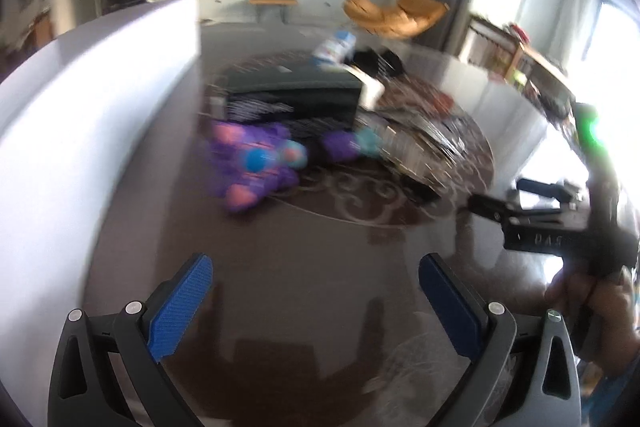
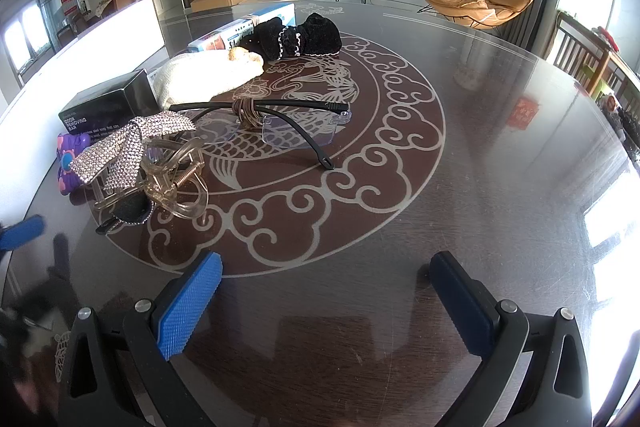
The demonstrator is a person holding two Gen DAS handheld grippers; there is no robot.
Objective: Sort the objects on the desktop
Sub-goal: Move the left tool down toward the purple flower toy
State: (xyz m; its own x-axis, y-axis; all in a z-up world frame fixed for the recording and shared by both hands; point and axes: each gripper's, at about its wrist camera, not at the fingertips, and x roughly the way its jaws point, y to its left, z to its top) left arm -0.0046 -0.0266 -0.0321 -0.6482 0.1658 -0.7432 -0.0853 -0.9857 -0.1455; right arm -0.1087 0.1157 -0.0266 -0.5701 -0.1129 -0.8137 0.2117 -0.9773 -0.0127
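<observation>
Two grippers hover over the round dark glass tabletop [image 2: 500, 155] with its pale scroll-and-fish medallion, both with blue-padded jaws spread wide and nothing between them, which suggests nothing has been picked for sorting at this moment. The right gripper [image 2: 326, 281] faces the medallion from the near edge; the left gripper [image 1: 316, 285] does likewise from farther left.

The things to sort are bunched toward the left side of the tabletop. Rimless clear glasses with black arms [image 2: 276, 125] lie on the medallion, a brown coiled hair tie [image 2: 247, 111] looped over one arm. Nearer the left edge sits a clear plastic claw clip with a rhinestone bow [image 2: 140, 163], resting over a small black piece I cannot identify. Behind are a black printed carton [image 2: 110, 103], a cream knitted cloth [image 2: 208, 77], a black fuzzy scrunchie with trim [image 2: 298, 37] and a blue-and-white box [image 2: 248, 25] toward the far edge.

A purple toy with pink and blue spots [image 1: 252, 163] is mostly cut off behind the bow in the right view and smeared by motion blur in the left, where the pile is hard to read.
</observation>
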